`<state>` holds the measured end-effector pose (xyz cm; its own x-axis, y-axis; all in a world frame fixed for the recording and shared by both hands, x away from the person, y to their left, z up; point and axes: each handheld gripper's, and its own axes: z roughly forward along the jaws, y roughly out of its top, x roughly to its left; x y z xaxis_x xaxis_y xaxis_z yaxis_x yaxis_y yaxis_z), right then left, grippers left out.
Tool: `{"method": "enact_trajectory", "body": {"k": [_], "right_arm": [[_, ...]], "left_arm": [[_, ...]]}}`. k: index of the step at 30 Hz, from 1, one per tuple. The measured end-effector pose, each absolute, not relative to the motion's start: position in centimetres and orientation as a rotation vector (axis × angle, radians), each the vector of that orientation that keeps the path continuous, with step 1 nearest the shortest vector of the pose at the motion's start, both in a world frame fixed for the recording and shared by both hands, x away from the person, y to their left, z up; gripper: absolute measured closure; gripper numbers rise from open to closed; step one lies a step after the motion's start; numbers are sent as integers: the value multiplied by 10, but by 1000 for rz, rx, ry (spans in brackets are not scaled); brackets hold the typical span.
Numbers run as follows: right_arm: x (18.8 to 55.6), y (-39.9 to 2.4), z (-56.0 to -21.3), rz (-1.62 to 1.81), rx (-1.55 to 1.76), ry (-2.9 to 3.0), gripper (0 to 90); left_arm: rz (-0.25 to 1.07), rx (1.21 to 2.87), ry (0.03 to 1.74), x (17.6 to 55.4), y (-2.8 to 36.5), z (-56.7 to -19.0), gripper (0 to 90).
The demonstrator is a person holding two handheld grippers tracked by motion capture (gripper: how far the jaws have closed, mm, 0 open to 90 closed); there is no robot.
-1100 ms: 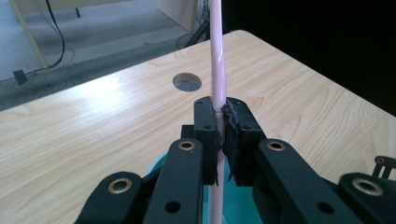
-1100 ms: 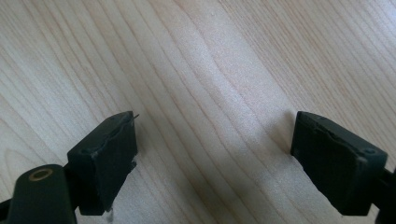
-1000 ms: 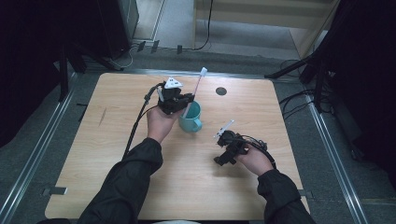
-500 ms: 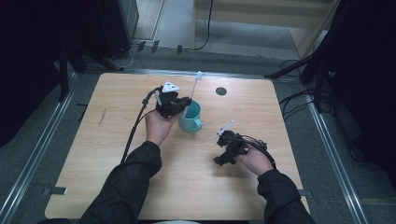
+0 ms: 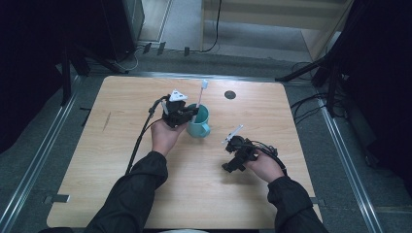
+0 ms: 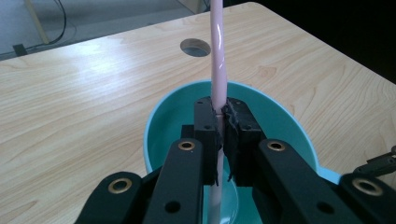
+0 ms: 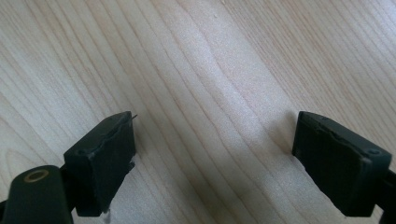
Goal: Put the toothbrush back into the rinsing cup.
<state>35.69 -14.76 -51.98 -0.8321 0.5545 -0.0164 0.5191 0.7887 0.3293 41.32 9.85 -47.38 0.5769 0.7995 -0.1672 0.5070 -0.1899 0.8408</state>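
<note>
A teal mug (image 5: 199, 124) stands mid-table. My left gripper (image 5: 187, 114) is at its left rim, shut on a pink toothbrush (image 5: 201, 94) whose white head points up and away. In the left gripper view the jaws (image 6: 220, 109) pinch the pink handle (image 6: 217, 56) above the mug's rim (image 6: 159, 116), and the handle's lower end reaches down inside the mug. My right gripper (image 5: 236, 153) rests to the right of the mug and nearer the person, apart from it. Its jaws (image 7: 215, 140) stand wide open over bare wood with nothing between them.
A round cable hole (image 5: 230, 94) lies in the wooden table (image 5: 121, 160) beyond the mug, also seen as the hole (image 6: 195, 47) in the left gripper view. The left gripper's cable (image 5: 141, 136) trails along the forearm. Metal rails and dark stands flank the table.
The left gripper has lowered the toothbrush, so its head sits lower and its handle end is down in the mug. The right gripper has stayed put.
</note>
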Motion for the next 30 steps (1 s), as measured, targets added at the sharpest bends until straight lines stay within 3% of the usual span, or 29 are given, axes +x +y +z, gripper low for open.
{"method": "enact_trajectory", "body": {"k": [30], "right_arm": [[357, -148, -520, 479, 857, 2866, 127]], "left_arm": [[301, 1935, 1133, 418, 97, -475, 832]]}}
